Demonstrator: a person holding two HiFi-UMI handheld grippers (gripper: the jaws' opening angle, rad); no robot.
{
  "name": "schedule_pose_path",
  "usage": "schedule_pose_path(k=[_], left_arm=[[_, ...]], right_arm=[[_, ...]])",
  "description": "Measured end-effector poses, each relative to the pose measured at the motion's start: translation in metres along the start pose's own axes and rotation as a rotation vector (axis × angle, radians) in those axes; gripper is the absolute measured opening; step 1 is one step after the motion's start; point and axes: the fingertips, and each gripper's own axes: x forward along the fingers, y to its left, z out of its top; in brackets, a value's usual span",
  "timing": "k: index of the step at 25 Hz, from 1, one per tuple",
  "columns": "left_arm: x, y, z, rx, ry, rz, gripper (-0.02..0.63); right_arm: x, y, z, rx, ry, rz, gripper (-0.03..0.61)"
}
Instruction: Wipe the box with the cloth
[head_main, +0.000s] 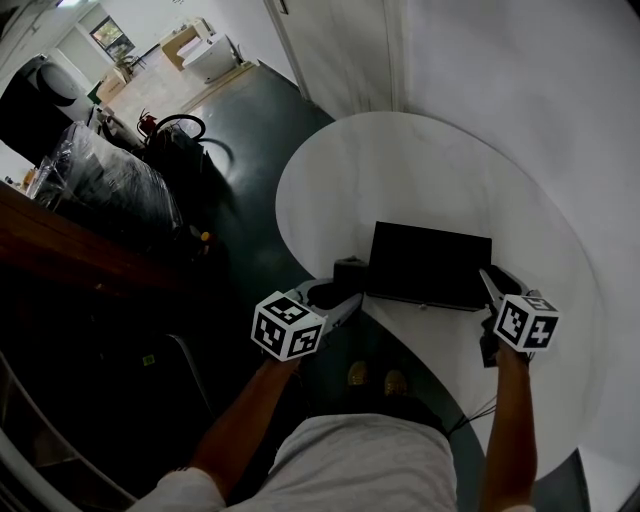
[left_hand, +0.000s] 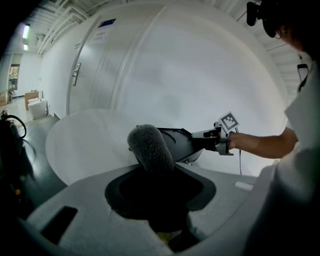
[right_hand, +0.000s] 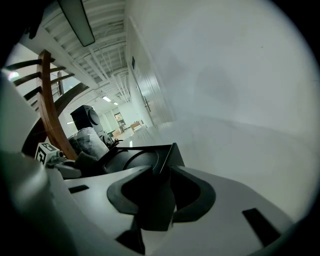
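Observation:
A black box (head_main: 430, 262) lies on the round white table (head_main: 420, 165), close to its near edge. My left gripper (head_main: 345, 292) sits at the box's left near corner, shut on a rolled grey fuzzy cloth (left_hand: 150, 149). In the left gripper view the cloth sticks up from between the jaws and stands in front of the box (left_hand: 186, 142). My right gripper (head_main: 488, 282) is at the box's right near corner. In the right gripper view the box's thin wall and corner (right_hand: 169, 152) stand between the jaws, which are closed on it. The left gripper's marker cube (right_hand: 46, 152) shows beyond the box.
Dark floor (head_main: 245, 130) borders the table on the left. Black wrapped bundles (head_main: 115, 185) and a wooden rail (head_main: 60, 245) lie further left. A white wall and door (left_hand: 100, 65) rise behind the table. A thin cable (head_main: 478, 408) hangs under my right hand.

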Motion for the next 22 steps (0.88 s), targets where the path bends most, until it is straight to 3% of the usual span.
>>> schedule_pose_path(k=[11, 22], left_arm=[[-0.009, -0.03, 0.058, 0.076, -0.153, -0.039, 0.135], [-0.024, -0.075, 0.136, 0.21, -0.358, -0.094, 0.135]], right_arm=[[-0.034, 0.005, 0.031, -0.076, -0.073, 0.015, 0.113], [-0.072, 0.058, 0.085, -0.177, -0.215, 0.151, 0.107]])
